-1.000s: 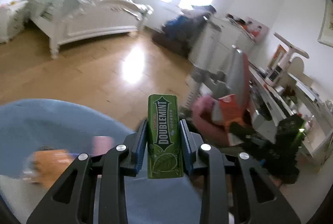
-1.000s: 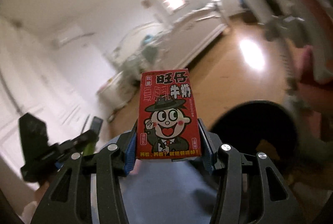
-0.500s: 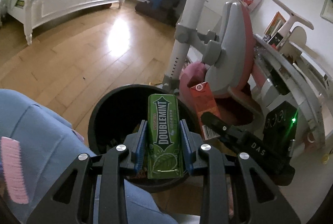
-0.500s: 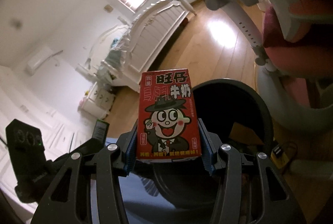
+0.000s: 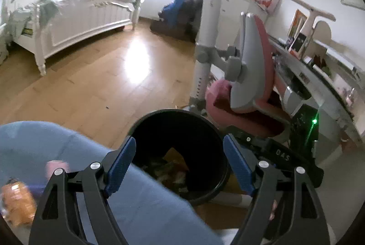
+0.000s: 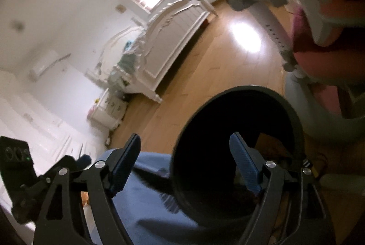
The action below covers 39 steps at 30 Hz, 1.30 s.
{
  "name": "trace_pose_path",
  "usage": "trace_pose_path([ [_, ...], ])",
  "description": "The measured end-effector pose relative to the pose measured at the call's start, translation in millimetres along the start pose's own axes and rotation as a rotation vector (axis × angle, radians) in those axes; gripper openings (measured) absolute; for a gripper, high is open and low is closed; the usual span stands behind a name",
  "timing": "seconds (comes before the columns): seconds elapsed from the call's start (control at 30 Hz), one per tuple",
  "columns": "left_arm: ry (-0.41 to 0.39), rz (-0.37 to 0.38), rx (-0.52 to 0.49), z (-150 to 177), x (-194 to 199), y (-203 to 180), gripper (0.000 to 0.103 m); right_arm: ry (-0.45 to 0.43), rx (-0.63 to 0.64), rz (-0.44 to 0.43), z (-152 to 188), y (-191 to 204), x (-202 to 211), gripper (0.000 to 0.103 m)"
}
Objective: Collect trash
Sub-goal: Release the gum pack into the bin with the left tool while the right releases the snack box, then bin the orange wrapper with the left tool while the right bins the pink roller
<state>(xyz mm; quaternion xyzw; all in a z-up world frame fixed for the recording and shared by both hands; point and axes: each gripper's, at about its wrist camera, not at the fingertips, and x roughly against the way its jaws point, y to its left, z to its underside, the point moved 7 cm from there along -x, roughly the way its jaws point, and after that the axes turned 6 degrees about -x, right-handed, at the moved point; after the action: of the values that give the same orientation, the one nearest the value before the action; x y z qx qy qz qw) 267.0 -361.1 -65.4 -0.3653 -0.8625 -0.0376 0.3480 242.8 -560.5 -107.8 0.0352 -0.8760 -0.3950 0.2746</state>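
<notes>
Bin (image 5: 206, 193): black, on floor near chair (image 5: 248, 76), litter in bottom | left gripper (image 5: 179, 166): jaws opening, nothing between, over bin mouth | right gripper (image 6: 184, 165): jaws opening, empty, at bin rim | progress: trash in bin; orange item (image 5: 19, 204) near left possibly remaining | room: bare floor (image 5: 95, 90) far left, chair crowds right.

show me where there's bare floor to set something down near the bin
The wood floor between the white bed and the black bin is bare, apart from a small dark speck. Right of the bin it is crowded: the pink chair and its grey post stand close. Both tongs, left and right, are opening with nothing between them.
</notes>
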Motion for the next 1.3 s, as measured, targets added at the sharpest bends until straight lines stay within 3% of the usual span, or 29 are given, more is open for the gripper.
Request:
trace_pose_path([
  [0.3,-0.03,-0.185,0.004,33.3,82.7,101.4,0.083,0.151,0.226,-0.055,51.8,107.3,-12.3,0.08],
  [0.47,0.056,-0.23,-0.097,56.0,85.4,145.4,0.083,0.24,0.284,-0.098,83.2,157.7,-32.0,0.079],
  [0.67,0.145,-0.16,-0.188,71.8,62.9,156.4,0.082,0.343,0.337,-0.043,118.9,191.6,-76.6,0.072],
  [0.73,0.183,-0.157,-0.193,77.2,53.6,162.0,0.05,0.361,0.348,-0.014,126.4,197.5,-90.9,0.069],
  [0.77,0.198,-0.142,-0.164,79.1,49.6,167.7,0.05,0.366,0.35,-0.002,128.0,198.8,-96.3,0.069],
  [0.87,0.164,-0.082,-0.076,77.1,55.9,178.1,0.042,0.38,0.366,0.037,134.4,200.3,-113.3,0.065],
  [0.93,0.134,-0.071,-0.039,76.0,62.4,182.5,0.035,0.393,0.388,0.069,139.4,201.0,-124.5,0.056],
  [1.07,0.071,-0.057,0.053,74.4,79.9,197.3,0.031,0.39,0.457,0.115,147.2,207.1,-136.0,0.05],
  [1.2,0.013,-0.033,0.139,71.1,99.3,206.0,0.029,0.368,0.603,0.19,156.2,211.0,-141.2,0.034],
  [1.3,-0.022,-0.023,0.173,64.7,112.4,204.0,0.029,0.366,0.575,0.145,158.6,208.7,-134.2,0.031],
])
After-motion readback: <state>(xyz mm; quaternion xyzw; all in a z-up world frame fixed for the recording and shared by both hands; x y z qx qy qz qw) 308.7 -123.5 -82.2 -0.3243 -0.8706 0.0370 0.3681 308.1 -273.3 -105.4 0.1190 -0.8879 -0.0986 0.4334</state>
